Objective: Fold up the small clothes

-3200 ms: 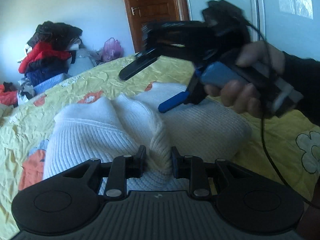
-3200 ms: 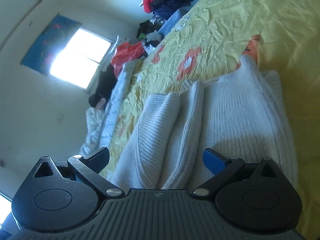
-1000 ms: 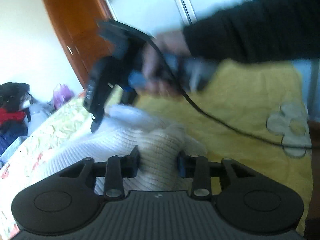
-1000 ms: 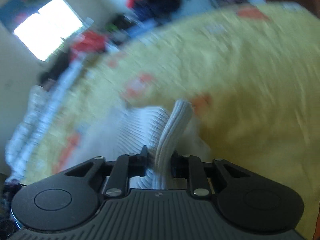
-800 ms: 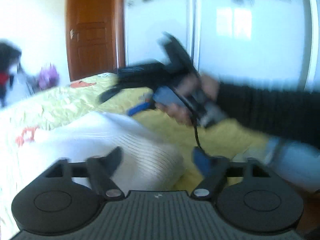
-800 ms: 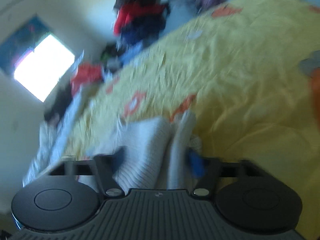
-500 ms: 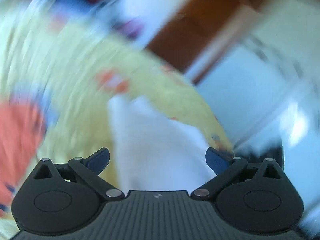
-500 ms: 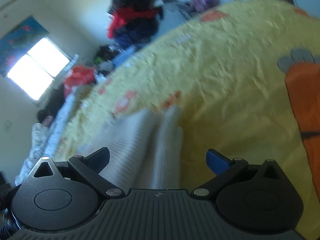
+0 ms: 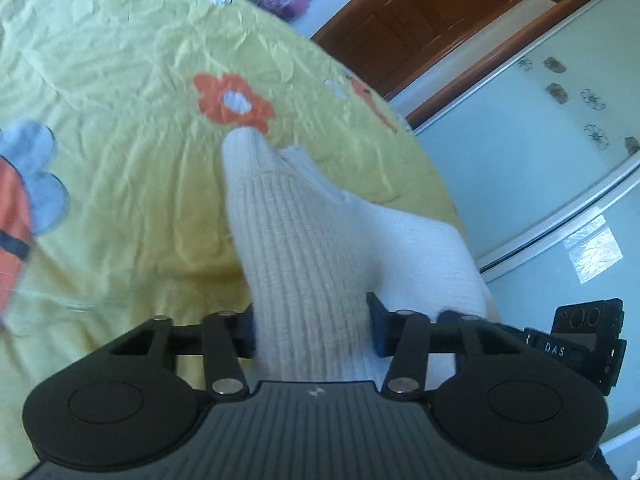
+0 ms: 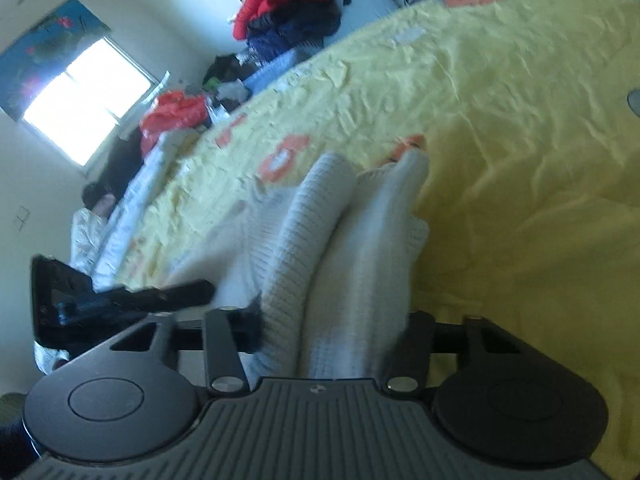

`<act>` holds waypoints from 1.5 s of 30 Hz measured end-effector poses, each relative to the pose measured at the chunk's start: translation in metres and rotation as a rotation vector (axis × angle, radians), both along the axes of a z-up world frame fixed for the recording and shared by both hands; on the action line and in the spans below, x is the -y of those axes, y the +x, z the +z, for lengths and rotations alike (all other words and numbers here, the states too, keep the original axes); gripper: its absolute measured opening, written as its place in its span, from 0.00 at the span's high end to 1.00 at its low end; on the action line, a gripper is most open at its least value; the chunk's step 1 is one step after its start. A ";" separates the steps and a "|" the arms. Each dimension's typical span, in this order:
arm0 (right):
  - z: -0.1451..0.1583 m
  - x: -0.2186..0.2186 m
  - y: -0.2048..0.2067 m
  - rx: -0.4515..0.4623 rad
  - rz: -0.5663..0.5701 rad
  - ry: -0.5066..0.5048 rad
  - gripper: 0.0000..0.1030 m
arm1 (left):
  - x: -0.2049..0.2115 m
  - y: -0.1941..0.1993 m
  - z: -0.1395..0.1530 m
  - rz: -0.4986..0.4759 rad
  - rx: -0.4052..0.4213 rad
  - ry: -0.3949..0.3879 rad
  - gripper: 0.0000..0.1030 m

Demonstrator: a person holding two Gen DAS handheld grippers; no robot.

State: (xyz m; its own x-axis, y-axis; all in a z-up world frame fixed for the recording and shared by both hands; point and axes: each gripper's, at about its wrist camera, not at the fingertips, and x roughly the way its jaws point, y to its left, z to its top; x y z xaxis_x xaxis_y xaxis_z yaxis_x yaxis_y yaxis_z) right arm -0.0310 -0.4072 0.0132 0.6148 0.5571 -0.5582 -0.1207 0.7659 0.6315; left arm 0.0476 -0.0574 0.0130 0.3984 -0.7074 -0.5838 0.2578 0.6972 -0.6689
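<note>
gripping white sweater (image 9: 304, 248), left claw (image 9: 311, 330), right claw (image 10: 334, 330), contact seemingly blurred

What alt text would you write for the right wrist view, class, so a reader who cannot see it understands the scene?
The right gripper is closed on a folded white ribbed knit sweater lying on a wrinkled yellow floral bedspread. The left gripper reaches in from the left at the sweater's near edge, and beyond the bed sit a heap of clothes and a bright window.

Sweater (image 9: 304, 240) lies on the bedspread (image 9: 120, 184); left gripper (image 9: 310, 330) at its 6 o'clock edge; door (image 9: 404, 20) at 1 o'clock; clothes pile (image 10: 288, 4) beyond the bed.
</note>
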 end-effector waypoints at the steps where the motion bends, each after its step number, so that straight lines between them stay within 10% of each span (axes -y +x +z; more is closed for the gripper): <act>1: 0.006 -0.006 0.000 0.010 0.005 0.008 0.55 | -0.006 0.000 0.011 -0.004 0.007 -0.002 0.56; 7: 0.022 -0.060 0.043 0.051 0.066 0.096 0.57 | -0.060 0.013 0.059 0.071 0.096 0.122 0.56; 12: -0.014 -0.095 0.087 -0.009 0.029 0.086 0.55 | -0.084 0.033 0.026 0.120 0.059 0.286 0.44; 20: -0.008 -0.058 0.030 0.001 0.004 0.143 0.00 | -0.144 -0.051 0.011 0.217 0.014 -0.113 0.11; 28: -0.029 -0.082 0.001 -0.116 0.168 0.037 0.13 | -0.121 -0.077 -0.019 0.166 -0.064 -0.127 0.10; 31: -0.023 -0.094 -0.007 -0.093 0.207 -0.028 0.32 | -0.113 -0.079 -0.004 0.135 -0.019 -0.018 0.42; 34: -0.004 -0.089 -0.025 -0.053 0.242 0.008 0.42 | -0.120 -0.098 0.025 0.096 0.032 0.011 0.48; 45: -0.016 -0.059 -0.058 -0.093 0.140 0.128 0.30 | -0.136 -0.125 0.035 0.041 0.089 0.141 0.39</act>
